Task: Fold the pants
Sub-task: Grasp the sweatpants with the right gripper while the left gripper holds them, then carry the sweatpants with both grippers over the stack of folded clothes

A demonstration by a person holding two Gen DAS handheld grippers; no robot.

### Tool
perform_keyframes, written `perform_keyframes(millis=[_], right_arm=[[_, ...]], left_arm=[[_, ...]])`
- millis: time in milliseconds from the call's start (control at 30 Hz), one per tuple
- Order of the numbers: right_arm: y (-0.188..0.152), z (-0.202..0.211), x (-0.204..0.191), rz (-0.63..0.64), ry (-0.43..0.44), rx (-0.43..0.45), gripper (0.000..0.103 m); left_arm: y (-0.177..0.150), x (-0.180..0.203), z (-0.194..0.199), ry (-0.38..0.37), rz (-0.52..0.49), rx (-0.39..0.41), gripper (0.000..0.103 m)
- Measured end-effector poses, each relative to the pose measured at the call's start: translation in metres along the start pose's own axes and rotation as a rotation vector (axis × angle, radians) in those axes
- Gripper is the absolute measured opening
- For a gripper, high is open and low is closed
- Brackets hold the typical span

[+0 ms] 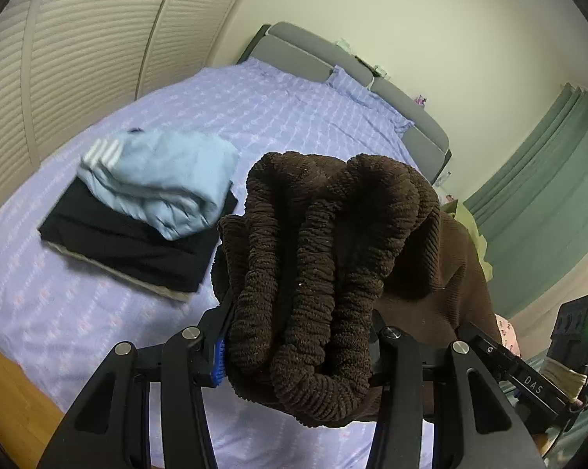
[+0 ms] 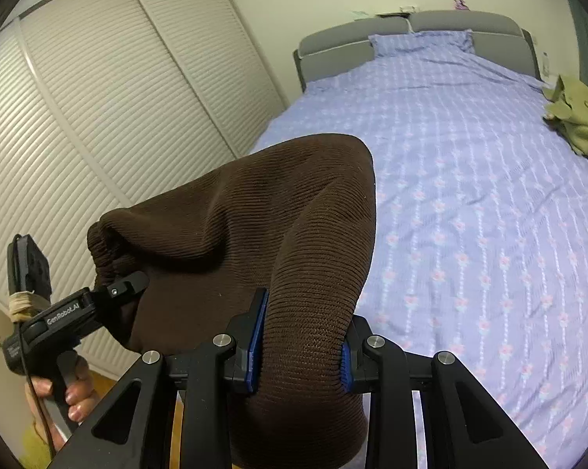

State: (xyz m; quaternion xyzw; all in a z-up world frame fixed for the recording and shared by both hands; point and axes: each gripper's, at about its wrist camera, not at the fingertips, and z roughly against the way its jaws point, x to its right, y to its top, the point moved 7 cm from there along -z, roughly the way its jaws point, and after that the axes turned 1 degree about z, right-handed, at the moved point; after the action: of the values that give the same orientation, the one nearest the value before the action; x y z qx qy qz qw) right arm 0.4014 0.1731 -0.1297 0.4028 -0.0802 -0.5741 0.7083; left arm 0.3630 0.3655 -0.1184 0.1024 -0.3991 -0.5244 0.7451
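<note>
Brown ribbed knit pants [image 1: 309, 273] hang between both grippers above the bed. My left gripper [image 1: 298, 348] is shut on the bunched elastic waistband, which fills the gap between the fingers. My right gripper [image 2: 300, 355] is shut on a fold of the same brown pants [image 2: 255, 215]. The left gripper [image 2: 114, 289] also shows at the left of the right wrist view, clamped on the waistband end. The right gripper [image 1: 528, 375] shows at the lower right of the left wrist view.
A stack of folded clothes, light blue [image 1: 161, 179] on black [image 1: 129, 246], lies on the purple floral bedsheet [image 1: 59, 312]. An olive-green garment [image 2: 575, 117] lies at the bed's right edge. Grey headboard [image 2: 341, 51], slatted wardrobe doors [image 2: 98, 117], green curtains [image 1: 548, 195].
</note>
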Motion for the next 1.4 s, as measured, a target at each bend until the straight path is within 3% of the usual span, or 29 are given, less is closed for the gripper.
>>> perform_keyframes(millis=[300, 500, 833, 1100, 1300, 1400], right_arm=[[0.018, -0.02, -0.036, 0.04, 0.062, 0.008, 0.031], [0.036, -0.039, -0.059, 0.052, 0.056, 0.009, 0.031], [0.079, -0.105, -0.11, 0.009, 0.027, 0.04, 0.031], [0.107, -0.181, -0.106, 0.008, -0.017, 0.016, 0.031], [0.109, -0.235, -0.101, 0.035, -0.093, -0.039, 0.031], [0.106, -0.256, -0.097, 0.05, -0.139, -0.076, 0.031]], left_arm=[[0.029, -0.022, 0.026, 0.029, -0.002, 0.08, 0.047], [0.056, -0.047, 0.023, 0.01, -0.001, 0.081, 0.046], [0.159, -0.109, 0.009, -0.022, -0.085, 0.059, 0.046], [0.223, -0.17, -0.049, -0.039, -0.087, -0.036, 0.046], [0.227, -0.203, -0.105, -0.067, -0.084, -0.118, 0.046], [0.214, -0.219, -0.138, -0.035, -0.108, -0.196, 0.046]])
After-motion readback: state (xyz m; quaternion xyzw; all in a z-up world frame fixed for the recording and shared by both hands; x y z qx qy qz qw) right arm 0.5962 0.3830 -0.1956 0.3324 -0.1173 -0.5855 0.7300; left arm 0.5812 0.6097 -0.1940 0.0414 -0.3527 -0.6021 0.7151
